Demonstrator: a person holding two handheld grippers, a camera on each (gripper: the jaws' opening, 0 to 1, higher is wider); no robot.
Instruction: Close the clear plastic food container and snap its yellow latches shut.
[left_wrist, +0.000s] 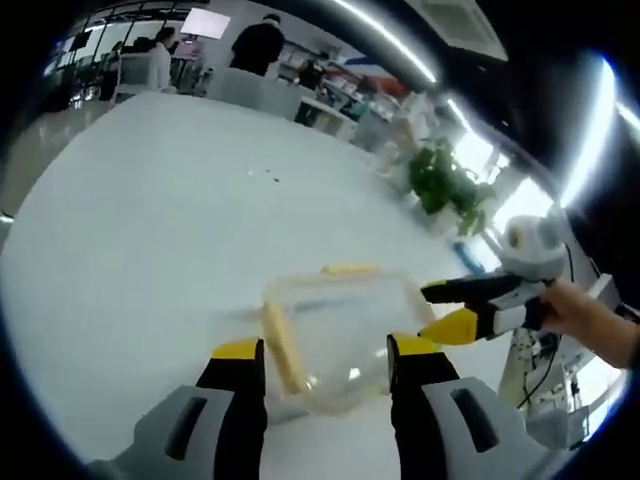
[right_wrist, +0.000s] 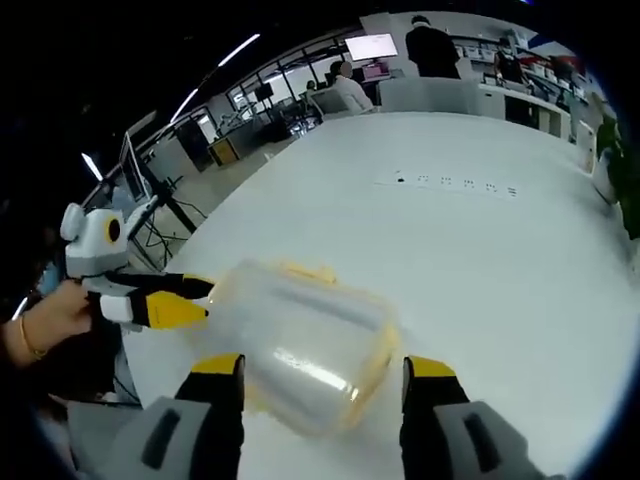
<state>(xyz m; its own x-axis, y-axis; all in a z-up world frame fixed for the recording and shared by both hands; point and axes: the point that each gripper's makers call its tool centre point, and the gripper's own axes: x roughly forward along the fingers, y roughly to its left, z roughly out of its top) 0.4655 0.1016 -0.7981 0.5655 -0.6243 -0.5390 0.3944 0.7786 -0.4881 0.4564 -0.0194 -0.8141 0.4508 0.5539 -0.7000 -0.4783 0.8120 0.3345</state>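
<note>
Two jaws of the left gripper (left_wrist: 325, 365) rise from the bottom of the left gripper view, spread apart and gripping nothing; the clear food box (left_wrist: 340, 335) lies on the white table (left_wrist: 150, 250) just ahead of them, close to the table's near edge. A yellow latch (left_wrist: 280, 345) runs along the box's left side and another (left_wrist: 350, 270) along its far side. The right gripper (left_wrist: 435, 310) enters from the right, held by a hand (left_wrist: 585, 315), its yellow-tipped jaws at the box's right side; contact cannot be told. In the right gripper view, the right gripper (right_wrist: 325, 380) also stands open, empty, with the box (right_wrist: 300, 335) lying between and just beyond its jaws, lid on top, near the table's (right_wrist: 480, 240) edge. The left gripper (right_wrist: 185, 300), held by a hand (right_wrist: 50, 320), reaches the box's left side, jaws slightly parted.
</note>
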